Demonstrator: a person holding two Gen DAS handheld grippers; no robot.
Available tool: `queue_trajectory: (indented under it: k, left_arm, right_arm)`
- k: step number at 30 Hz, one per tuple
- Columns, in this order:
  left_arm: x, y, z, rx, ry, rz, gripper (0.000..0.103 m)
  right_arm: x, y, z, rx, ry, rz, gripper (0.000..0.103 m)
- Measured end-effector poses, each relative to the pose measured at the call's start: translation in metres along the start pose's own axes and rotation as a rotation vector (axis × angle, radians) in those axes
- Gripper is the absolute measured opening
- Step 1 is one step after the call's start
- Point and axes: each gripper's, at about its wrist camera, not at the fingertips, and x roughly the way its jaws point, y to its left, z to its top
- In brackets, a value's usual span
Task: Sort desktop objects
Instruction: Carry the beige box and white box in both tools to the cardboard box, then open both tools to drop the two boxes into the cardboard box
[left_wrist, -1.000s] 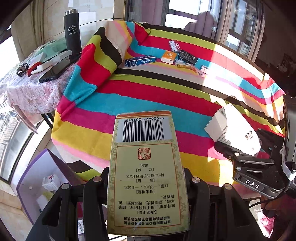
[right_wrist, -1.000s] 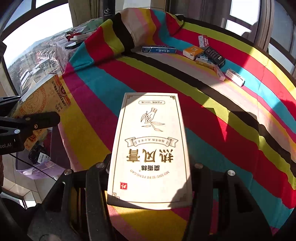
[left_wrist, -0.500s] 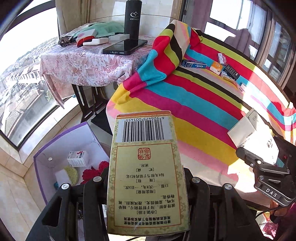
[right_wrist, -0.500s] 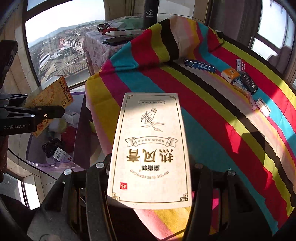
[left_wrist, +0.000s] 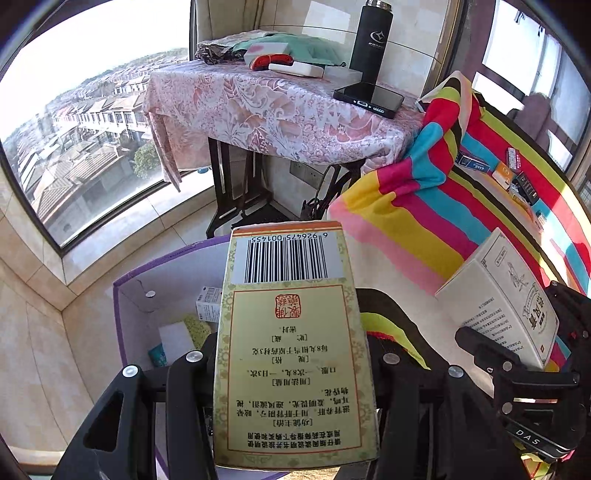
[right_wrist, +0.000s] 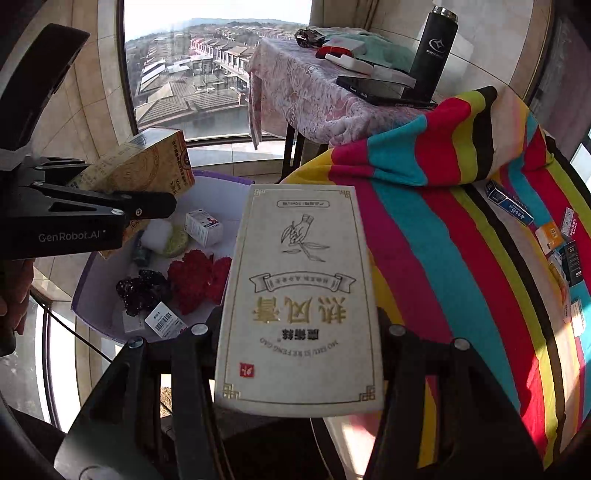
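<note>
My left gripper (left_wrist: 291, 369) is shut on a yellow medicine box (left_wrist: 291, 350), barcode end pointing away. In the left wrist view this box hangs over a purple-rimmed bin (left_wrist: 125, 295) on the floor. My right gripper (right_wrist: 299, 332) is shut on a white box with gold lettering (right_wrist: 299, 295). That box hangs at the left edge of the striped table (right_wrist: 443, 240), beside the bin (right_wrist: 92, 280). The right wrist view shows the left gripper (right_wrist: 110, 210) holding the yellow box (right_wrist: 147, 166) above the bin's far side. The white box (left_wrist: 506, 302) also shows at the right of the left wrist view.
The bin holds a small white box (right_wrist: 203, 227), a sponge (right_wrist: 157, 234) and red fabric (right_wrist: 195, 277). Several small boxes (right_wrist: 509, 203) lie on the striped cloth. A side table with a pink cloth (left_wrist: 277, 110) carries a black flask (left_wrist: 371, 40) and a phone (left_wrist: 369, 99).
Both grippers have swung left off the striped table towards the bin on the floor, rolling as they went. Each keeps its box.
</note>
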Motion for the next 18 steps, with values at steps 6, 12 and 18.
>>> queue_trajectory:
  k: [6,12,18]
  left_arm:
    - [0.022,0.024,0.001,-0.038,0.035,0.027,0.051]
    - [0.041,0.055,0.002,-0.092,0.063,0.07,0.051]
    - [0.048,0.088,0.007,-0.152,0.062,0.124,0.051]
  right_arm:
    - [0.034,0.028,0.017,-0.054,0.039,0.057,0.055]
    - [0.061,0.051,0.027,-0.076,0.081,0.123,0.055]
    - [0.074,0.071,0.031,-0.103,0.103,0.171,0.055]
